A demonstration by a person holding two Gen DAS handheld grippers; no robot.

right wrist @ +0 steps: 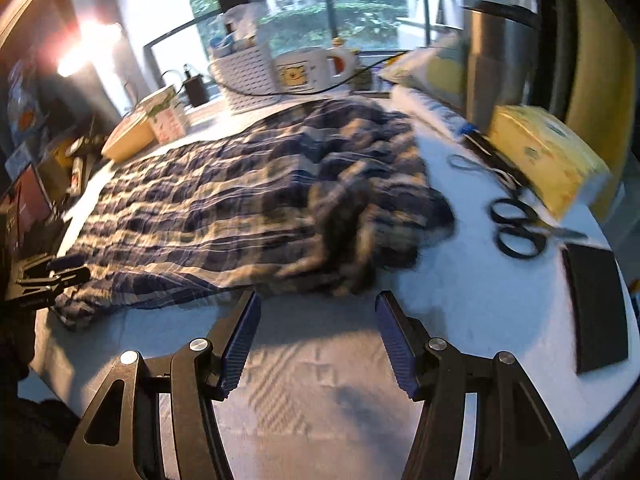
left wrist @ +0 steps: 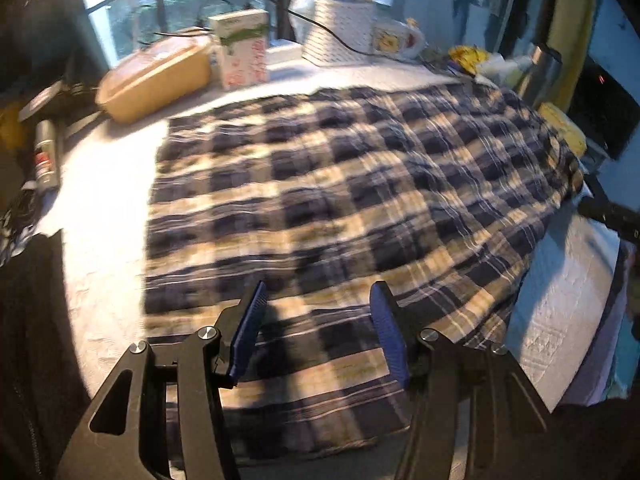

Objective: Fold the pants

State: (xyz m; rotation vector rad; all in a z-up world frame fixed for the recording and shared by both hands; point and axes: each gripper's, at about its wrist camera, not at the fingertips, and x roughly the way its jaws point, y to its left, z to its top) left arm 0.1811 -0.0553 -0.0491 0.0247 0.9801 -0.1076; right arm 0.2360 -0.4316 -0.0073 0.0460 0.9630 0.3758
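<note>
Blue and cream plaid pants [left wrist: 340, 200] of thin, crinkled cloth lie flat on a white textured desk [right wrist: 328, 392], long axis running along it, one end bunched near black scissors [right wrist: 516, 224]. The left gripper [left wrist: 320, 332] tilts down over the near plaid edge, jaws apart, empty. The right gripper [right wrist: 316, 340] hangs over bare desk, jaws apart, empty.

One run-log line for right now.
step: fold not begun | pants: spread on table | left claw: open over near hem | right claw: open, over bare table
</note>
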